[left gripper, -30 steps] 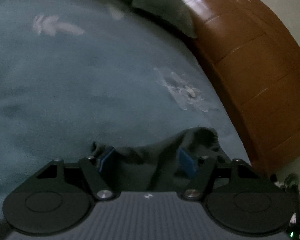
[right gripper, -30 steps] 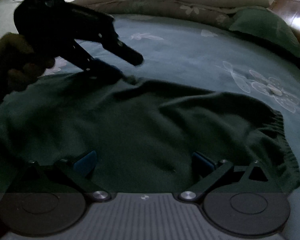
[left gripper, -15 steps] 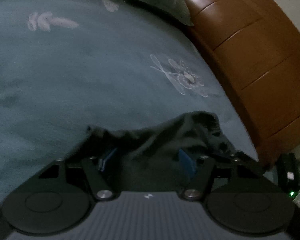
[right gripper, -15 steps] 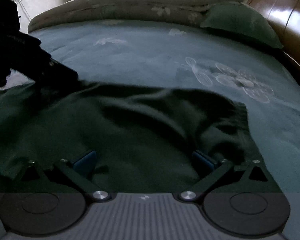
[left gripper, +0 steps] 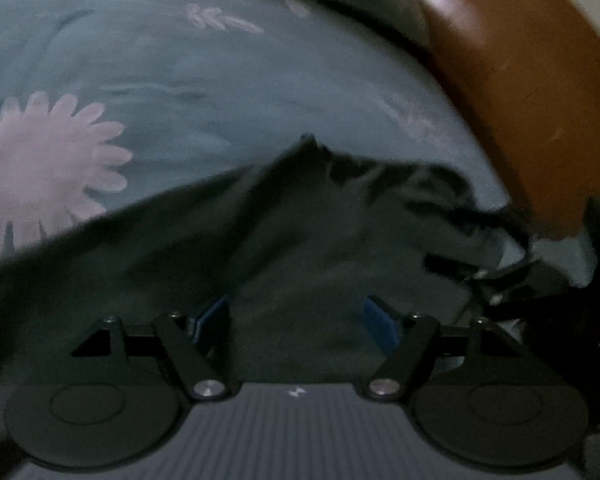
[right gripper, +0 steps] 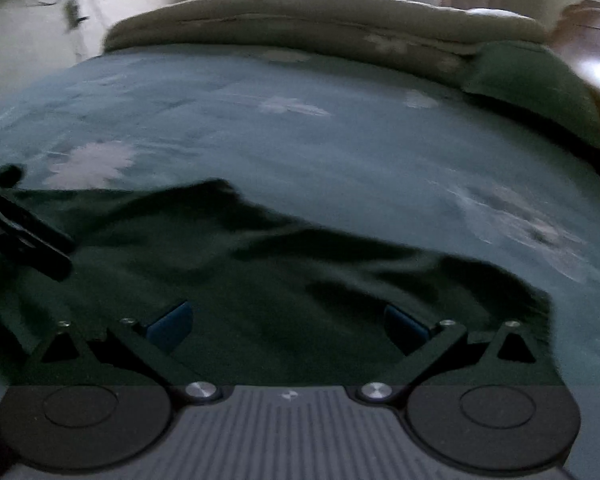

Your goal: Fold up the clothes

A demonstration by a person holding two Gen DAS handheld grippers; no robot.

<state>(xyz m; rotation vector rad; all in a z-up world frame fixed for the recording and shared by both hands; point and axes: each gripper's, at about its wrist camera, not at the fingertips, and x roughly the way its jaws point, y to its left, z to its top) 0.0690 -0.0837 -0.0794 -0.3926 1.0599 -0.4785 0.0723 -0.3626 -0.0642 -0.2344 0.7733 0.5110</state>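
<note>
A dark green garment (left gripper: 300, 240) lies rumpled on the teal bedcover, one corner pointing away from me. My left gripper (left gripper: 296, 312) hangs just over it, its jaws opening; cloth lies below and between the blue pads, which do not press on it. At the right edge of that view the other gripper's dark fingers (left gripper: 460, 268) rest by the gathered hem. In the right wrist view the garment (right gripper: 260, 280) spreads across the foreground. My right gripper (right gripper: 286, 320) stands wide open above it. The left gripper's black fingers (right gripper: 28, 240) show at the far left edge.
The teal bedcover (left gripper: 240, 80) carries pale flower prints, a large pink one at left (left gripper: 40, 168). A brown wooden headboard (left gripper: 520, 100) curves along the right. A green pillow (right gripper: 532, 88) and a rolled cream duvet (right gripper: 320, 20) lie at the far end.
The left gripper has swung sideways along the garment, bringing the big pink flower into view; in the right view it slid to the far left edge. The garment now lies flatter and wider.
</note>
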